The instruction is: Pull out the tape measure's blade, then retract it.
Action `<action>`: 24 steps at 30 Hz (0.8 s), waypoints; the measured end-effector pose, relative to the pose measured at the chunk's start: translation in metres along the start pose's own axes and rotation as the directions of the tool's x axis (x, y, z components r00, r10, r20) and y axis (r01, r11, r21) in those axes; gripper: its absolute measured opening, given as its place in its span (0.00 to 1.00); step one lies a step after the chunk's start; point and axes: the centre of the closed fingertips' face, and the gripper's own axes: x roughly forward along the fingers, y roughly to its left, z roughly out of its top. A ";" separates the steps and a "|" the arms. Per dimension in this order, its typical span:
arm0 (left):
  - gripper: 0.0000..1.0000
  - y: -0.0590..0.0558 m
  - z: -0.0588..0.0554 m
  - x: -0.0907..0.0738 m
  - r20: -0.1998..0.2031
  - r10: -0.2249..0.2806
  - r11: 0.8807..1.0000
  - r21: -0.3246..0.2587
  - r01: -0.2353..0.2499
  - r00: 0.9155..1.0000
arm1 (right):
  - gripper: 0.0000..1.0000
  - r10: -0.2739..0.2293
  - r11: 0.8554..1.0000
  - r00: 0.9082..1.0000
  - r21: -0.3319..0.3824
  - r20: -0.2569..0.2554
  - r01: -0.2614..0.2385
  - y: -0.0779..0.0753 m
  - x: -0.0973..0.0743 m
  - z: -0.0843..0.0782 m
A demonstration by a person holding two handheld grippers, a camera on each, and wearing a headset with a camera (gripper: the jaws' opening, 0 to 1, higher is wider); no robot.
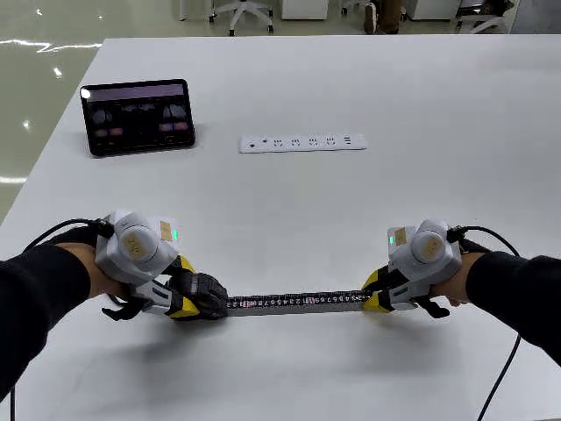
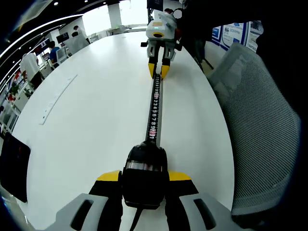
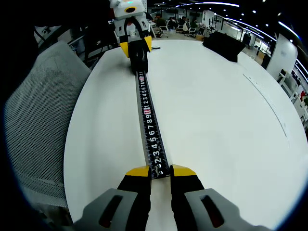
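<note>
in the head view both forearms, in black sleeves (image 1: 35, 294), are reaching in from the lower corners of the frame, with the hands wrapping the grey-and-white plastic gripper bodies and turning them toward each other across the bottom of the picture. the left hand (image 1: 92, 274) is holding the left gripper (image 1: 186, 288) at lower left, and its yellow-tipped jaws are clenching the tape measure case (image 1: 203, 296), a chunky black housing with a ribbed, rubbery look. the right hand (image 1: 456, 282) is keeping the right gripper (image 1: 375, 292) level at lower right, with its jaws pinching the free end of the blade (image 1: 294, 303).

the blade is stretching straight between the two grippers, low over the smooth white table (image 1: 351, 202); whether it is touching the surface cannot be told. it is a narrow black strip with white markings. in the right gripper view the numerals 2 to 9 are reading clearly along it, followed by a red mark, and the yellow jaw tips are closing on its end at the bottom centre. in the left gripper view the case is sitting between the jaws at bottom centre, and the blade is running up to the other gripper near the top.

a dark tablet (image 1: 138, 116) with a lit screen is leaning at upper left, a flat white power strip (image 1: 302, 142) is lying at upper centre, and a grey mesh chair (image 2: 260, 134) is showing at the right of the left gripper view.
</note>
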 end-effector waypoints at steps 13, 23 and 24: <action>0.30 -0.001 0.000 0.000 0.002 0.006 1.000 -0.003 -0.006 1.000 | 0.10 -0.006 1.000 1.000 0.004 -0.009 0.006 -0.001 -0.003 -0.005; 0.30 -0.001 0.000 0.000 0.005 0.009 1.000 -0.008 -0.009 1.000 | 0.10 -0.001 1.000 1.000 0.013 -0.005 0.001 -0.002 -0.004 -0.006; 0.30 -0.002 0.000 0.000 0.006 0.009 1.000 -0.009 -0.009 1.000 | 0.10 0.000 1.000 1.000 0.016 -0.004 0.000 -0.002 -0.004 -0.006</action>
